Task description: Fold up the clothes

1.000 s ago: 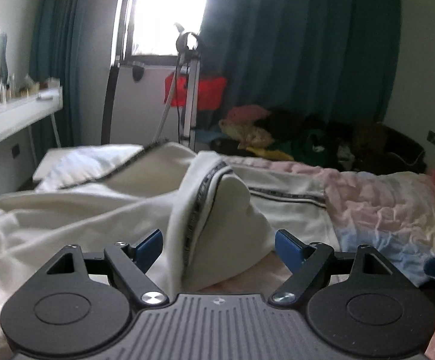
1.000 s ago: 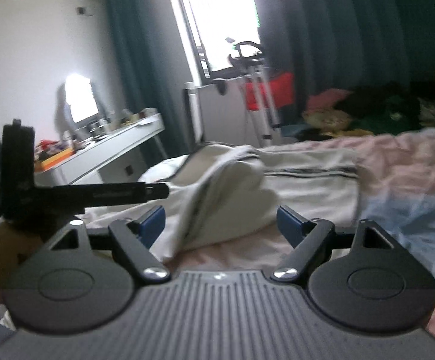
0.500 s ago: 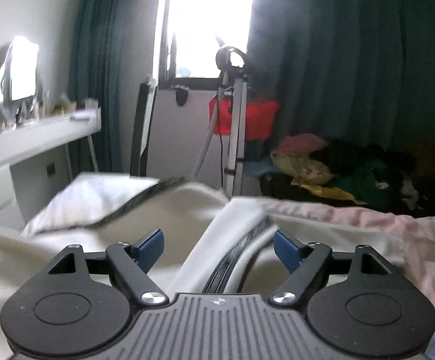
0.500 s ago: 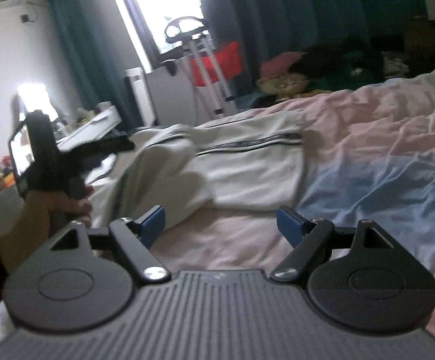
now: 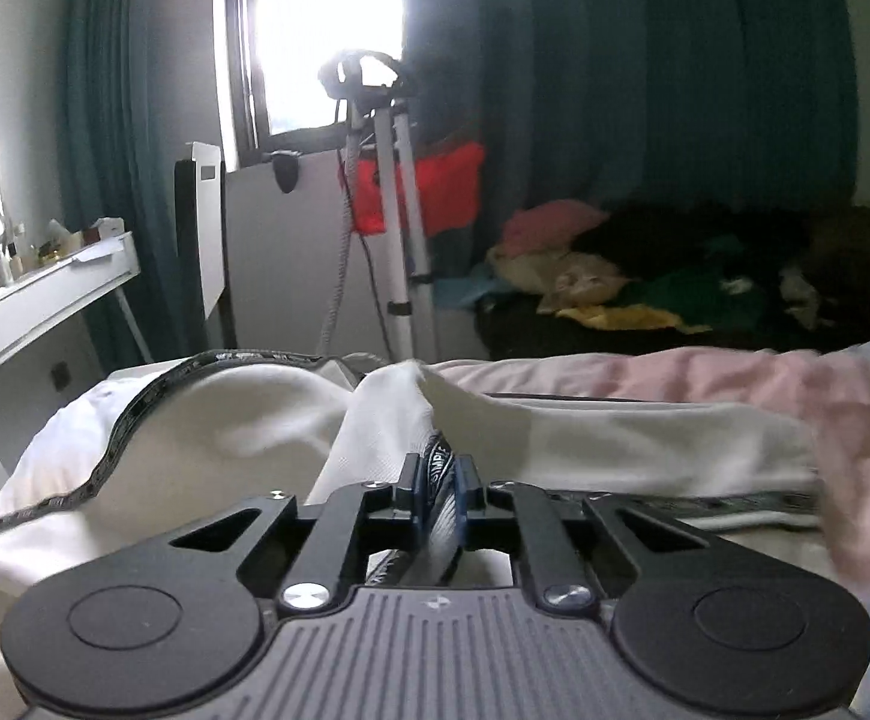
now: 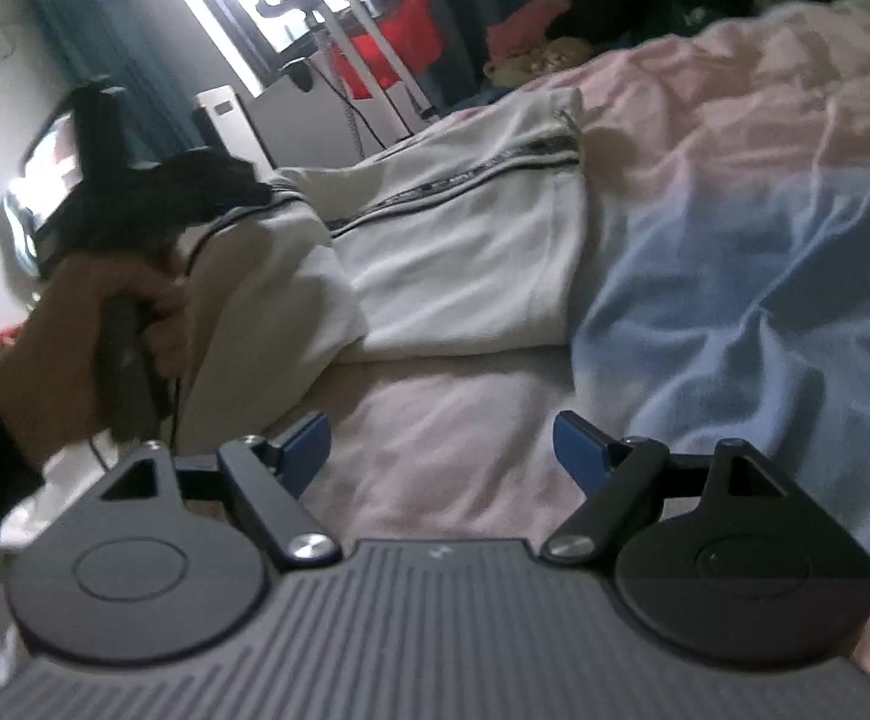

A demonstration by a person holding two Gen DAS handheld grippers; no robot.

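Observation:
A white garment (image 5: 243,420) with a dark printed stripe lies on the bed; it also shows in the right wrist view (image 6: 465,252), stretched toward the far edge. My left gripper (image 5: 440,483) is shut on a raised fold of the garment along its striped band. In the right wrist view the left gripper (image 6: 237,189) shows at the left, held by a hand, at the garment's bunched end. My right gripper (image 6: 441,447) is open and empty above the bare sheet, in front of the garment.
The bed sheet (image 6: 735,228) is pink and pale blue and wrinkled. A tripod (image 5: 396,222) stands past the bed by the window. A pile of coloured clothes (image 5: 615,288) lies at the back right. A white desk (image 5: 33,294) runs along the left.
My left gripper has closed on the garment's striped fold; it was open before. My right gripper has tilted down and drawn back to the right, staying open.

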